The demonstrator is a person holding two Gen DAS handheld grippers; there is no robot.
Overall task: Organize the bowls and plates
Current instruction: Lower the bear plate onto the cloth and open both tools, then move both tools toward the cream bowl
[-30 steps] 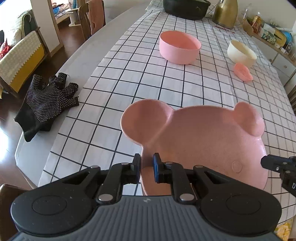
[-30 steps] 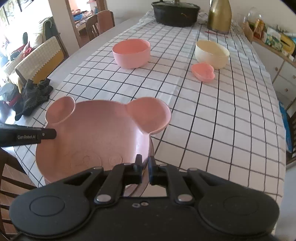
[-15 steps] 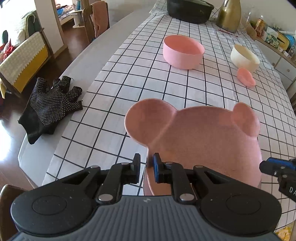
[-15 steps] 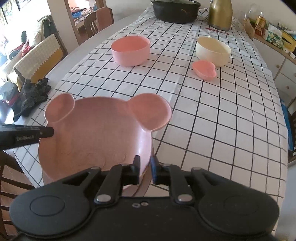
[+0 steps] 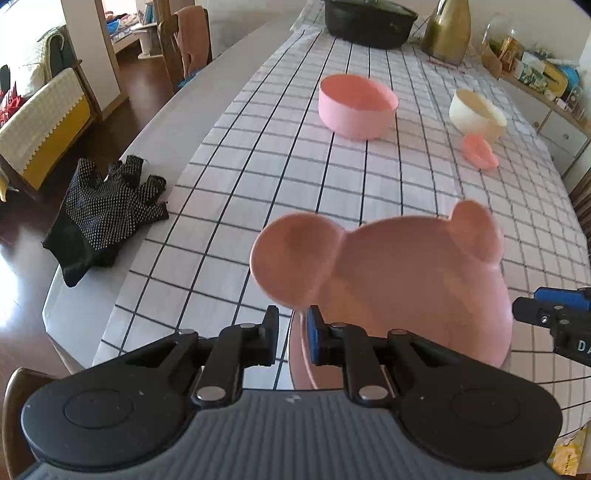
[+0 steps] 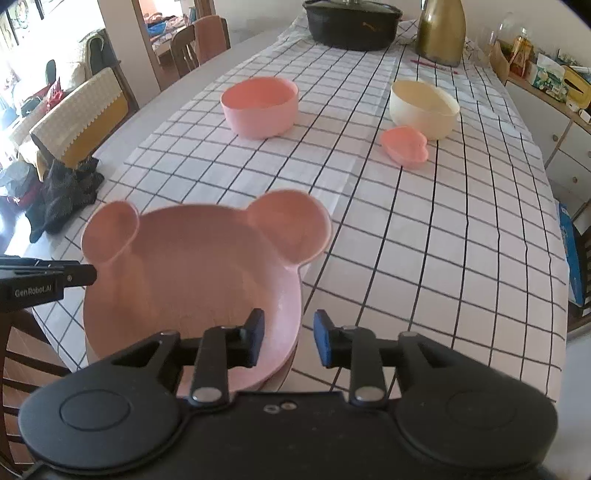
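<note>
A pink bear-shaped plate (image 5: 406, 280) with two round ears is lifted and tilted above the checked tablecloth. My left gripper (image 5: 292, 334) is shut on its near rim. In the right wrist view the plate (image 6: 192, 277) lies between both grippers. My right gripper (image 6: 289, 338) is open, its jaws standing apart on either side of the plate's right rim. Farther back stand a pink bowl (image 6: 260, 107), a cream bowl (image 6: 424, 109) and a small pink heart-shaped dish (image 6: 404, 146).
Black dotted gloves (image 5: 103, 214) lie on the bare table left of the cloth (image 5: 332, 177). A black pot (image 6: 351, 24) and a gold bottle (image 6: 439, 31) stand at the far end. Chairs line the left side, a cabinet (image 6: 561, 147) the right.
My right gripper has opened and let go of the plate's rim. The left gripper has raised and tilted the plate, still holding it.
</note>
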